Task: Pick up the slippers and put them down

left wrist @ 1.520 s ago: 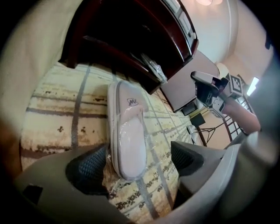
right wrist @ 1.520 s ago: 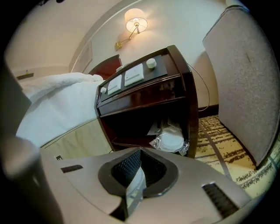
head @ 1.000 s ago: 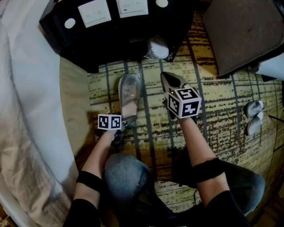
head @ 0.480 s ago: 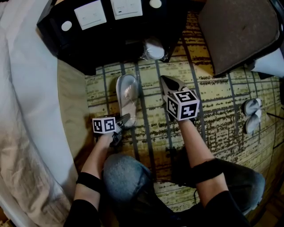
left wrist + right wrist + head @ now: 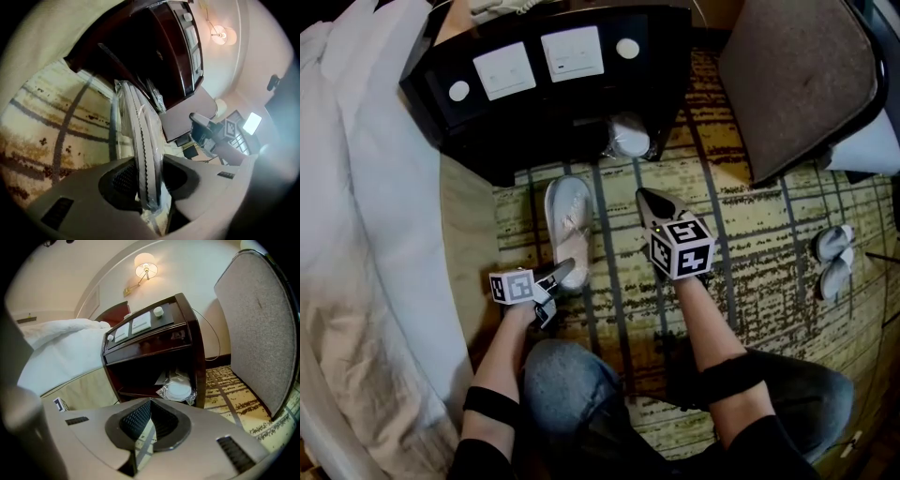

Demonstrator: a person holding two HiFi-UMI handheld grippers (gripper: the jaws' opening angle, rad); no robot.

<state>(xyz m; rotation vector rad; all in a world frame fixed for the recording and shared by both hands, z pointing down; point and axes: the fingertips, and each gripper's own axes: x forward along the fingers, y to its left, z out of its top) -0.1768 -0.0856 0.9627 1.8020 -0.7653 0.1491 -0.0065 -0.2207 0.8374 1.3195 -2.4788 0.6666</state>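
A white slipper point(image 5: 567, 217) in clear plastic wrap lies lengthwise on the patterned carpet point(image 5: 759, 272) in front of the nightstand. My left gripper point(image 5: 562, 273) grips its near heel end; the jaws have just been closing with the slipper between them. In the left gripper view the slipper point(image 5: 140, 136) stands on edge, and the left gripper point(image 5: 150, 183) pinches its sole and plastic. My right gripper point(image 5: 650, 202) hovers over the carpet just right of the slipper, shut and empty. In its own view the right gripper point(image 5: 146, 417) has its pads together.
A dark nightstand point(image 5: 553, 84) stands ahead, with a plastic-wrapped bundle point(image 5: 628, 137) on its low shelf, also seen as the bundle point(image 5: 180, 390). White bedding point(image 5: 366, 234) lies to the left, a padded chair point(image 5: 802, 66) at the upper right. Another pair of slippers point(image 5: 834, 255) lies far right.
The left gripper's jaws closed on the slipper's heel end and rose with it. The right gripper stayed in place, shut.
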